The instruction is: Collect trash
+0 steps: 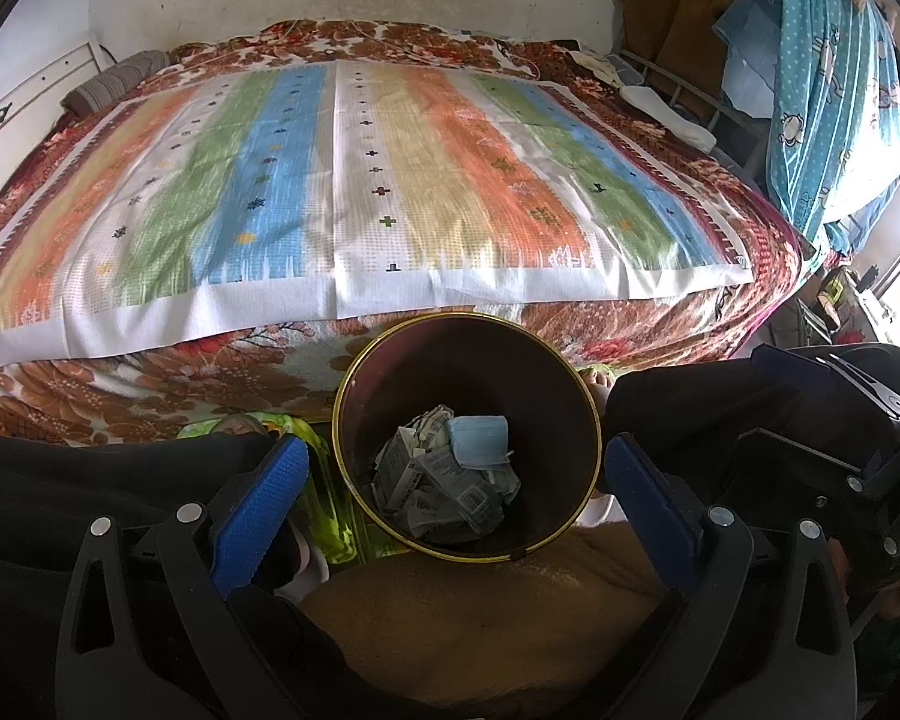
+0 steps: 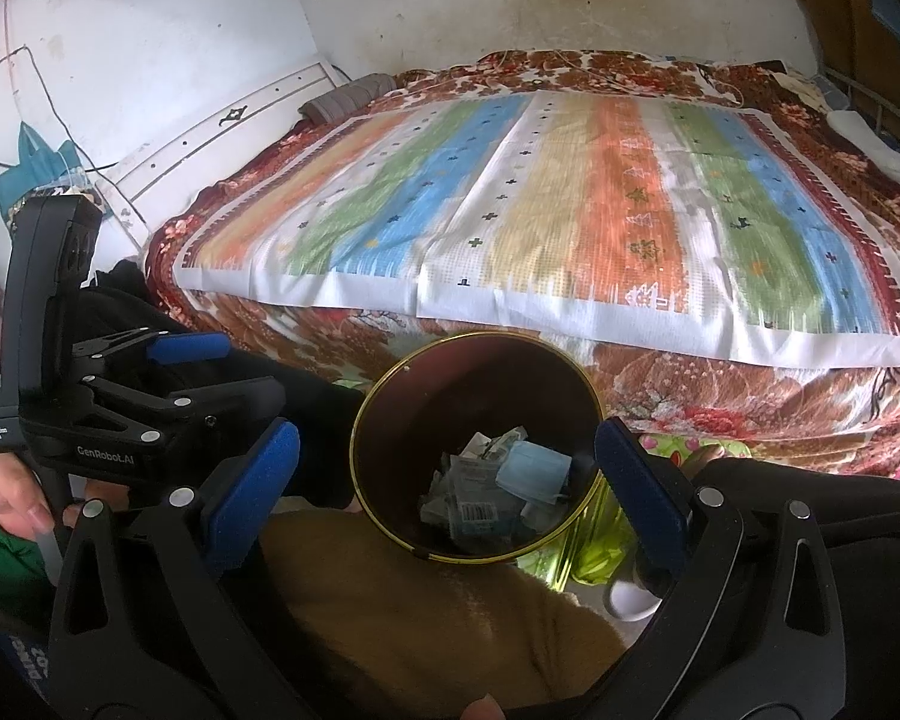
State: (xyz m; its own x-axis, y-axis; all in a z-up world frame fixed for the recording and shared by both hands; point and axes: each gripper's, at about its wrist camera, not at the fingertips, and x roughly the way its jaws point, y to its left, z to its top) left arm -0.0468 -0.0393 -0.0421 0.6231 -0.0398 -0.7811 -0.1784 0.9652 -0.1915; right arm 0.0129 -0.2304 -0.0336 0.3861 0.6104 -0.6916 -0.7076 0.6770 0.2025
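Bedside bin (image 2: 390,420); "GenRobot.AI" on left gripper (image 2: 189,348).

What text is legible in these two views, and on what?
"GenRobot.AI": on the black body of the left gripper, seen in the right wrist view.
"Data Acquisition System": small white label at that body's left end.
Barcode and print on the crumpled packaging in the bin: too small and blurred to read.
Partial white print at the bottom left edge of that view: cut off, unreadable.
Bed cover: patterns only, no words.
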